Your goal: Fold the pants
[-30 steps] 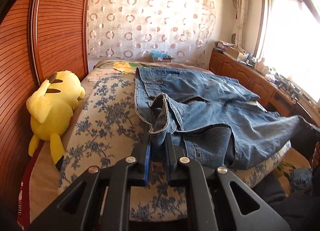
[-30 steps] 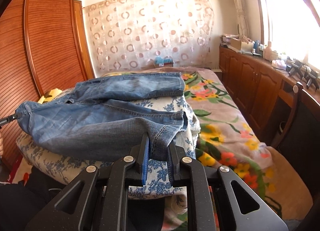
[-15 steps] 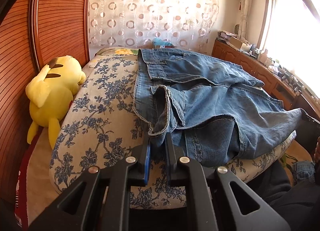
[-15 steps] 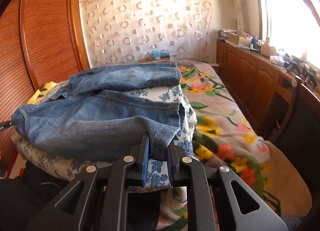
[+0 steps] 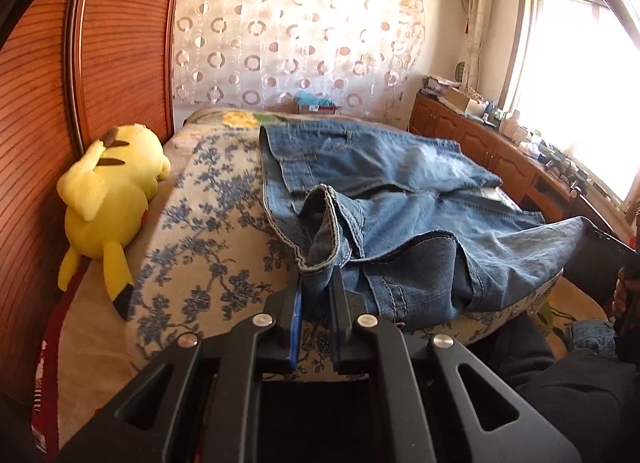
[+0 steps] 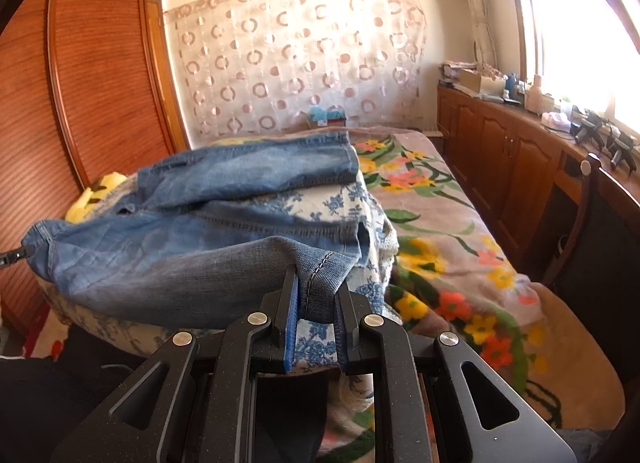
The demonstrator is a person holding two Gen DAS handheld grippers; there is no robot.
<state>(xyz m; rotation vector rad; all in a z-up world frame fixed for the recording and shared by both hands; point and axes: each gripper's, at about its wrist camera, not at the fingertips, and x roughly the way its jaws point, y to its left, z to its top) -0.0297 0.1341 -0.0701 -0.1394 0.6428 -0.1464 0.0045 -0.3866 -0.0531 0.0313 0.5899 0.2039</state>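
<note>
Pulled nearer, the jeans (image 5: 400, 199) lie lengthwise away, both tools (image 5: 316, 283) (image 6: 318, 295) clamped on their near edge.

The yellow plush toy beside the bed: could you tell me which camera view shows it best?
The left wrist view: the yellow plush toy lies in full sight beside the blue-flowered quilt. The right wrist view shows only a yellow sliver behind the jeans.
</note>
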